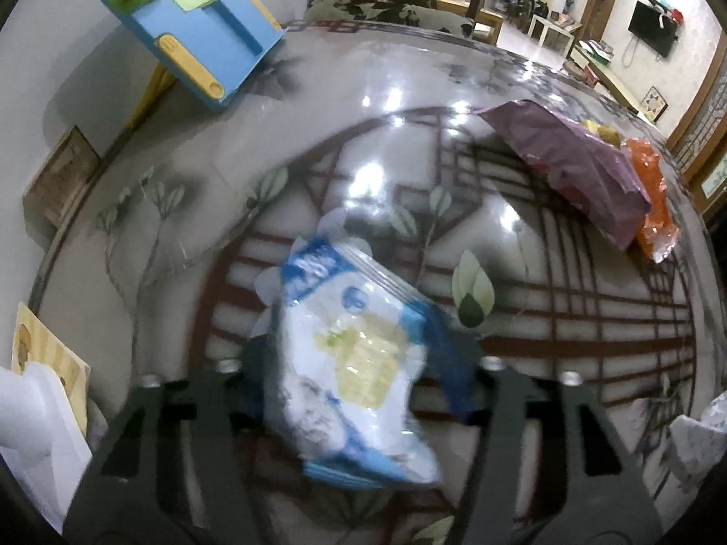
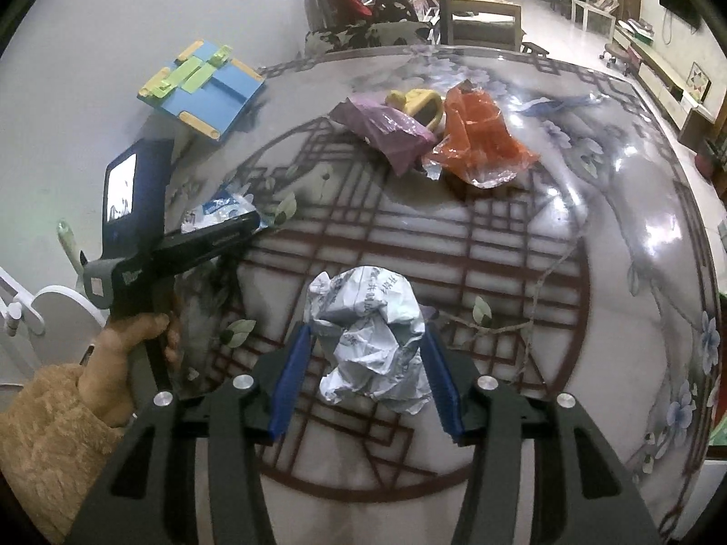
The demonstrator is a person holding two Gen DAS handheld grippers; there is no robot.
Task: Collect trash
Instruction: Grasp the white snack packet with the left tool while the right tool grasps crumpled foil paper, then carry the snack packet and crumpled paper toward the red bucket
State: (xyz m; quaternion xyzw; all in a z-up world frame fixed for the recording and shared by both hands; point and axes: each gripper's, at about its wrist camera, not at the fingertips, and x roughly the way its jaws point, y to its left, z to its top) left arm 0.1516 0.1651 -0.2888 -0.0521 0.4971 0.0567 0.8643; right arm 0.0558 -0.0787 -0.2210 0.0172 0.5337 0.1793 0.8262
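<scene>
My left gripper (image 1: 359,363) is shut on a blue and white snack wrapper (image 1: 350,354), held above the round patterned table (image 1: 568,318); it also shows in the right wrist view (image 2: 218,209). My right gripper (image 2: 365,359) is shut on a crumpled grey-white paper wrapper (image 2: 368,340) with print on it, its blue pads pressed on both sides. A purple bag (image 2: 386,129), an orange wrapper (image 2: 481,141) and a yellow item (image 2: 420,102) lie together at the table's far side; the purple bag (image 1: 572,163) and orange wrapper (image 1: 652,195) also show in the left wrist view.
A blue and yellow stand (image 2: 204,91) sits at the table's far left edge by the wall (image 2: 136,13). A white chair (image 2: 41,309) stands at the left. A dark chair (image 2: 400,0) and living room furniture lie beyond the table.
</scene>
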